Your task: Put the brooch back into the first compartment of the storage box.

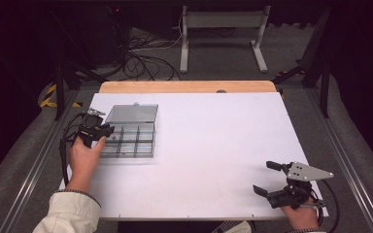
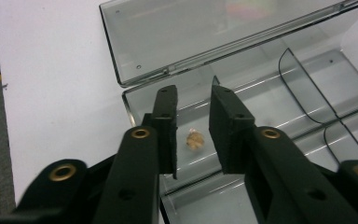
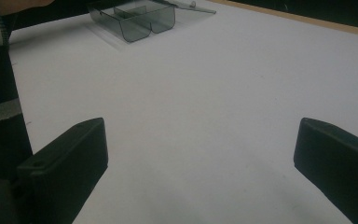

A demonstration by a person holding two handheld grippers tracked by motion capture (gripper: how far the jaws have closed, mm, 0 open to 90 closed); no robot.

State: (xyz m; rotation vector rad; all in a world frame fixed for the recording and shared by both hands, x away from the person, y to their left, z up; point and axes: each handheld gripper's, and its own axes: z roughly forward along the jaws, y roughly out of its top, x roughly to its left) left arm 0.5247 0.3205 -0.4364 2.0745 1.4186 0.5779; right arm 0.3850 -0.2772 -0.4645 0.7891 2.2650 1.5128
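One small tan piece (image 2: 195, 139) lies in the near-left compartment of the clear box (image 1: 143, 127), the left tool (image 2: 192, 109) released just above it: lift straight up, clear of the dividers.

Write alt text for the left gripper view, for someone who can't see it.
The left gripper hangs over an open clear plastic compartment box, its two black jaws slightly apart above a small tan piece lying in a corner compartment. The box's lid lies folded back flat on the white table.
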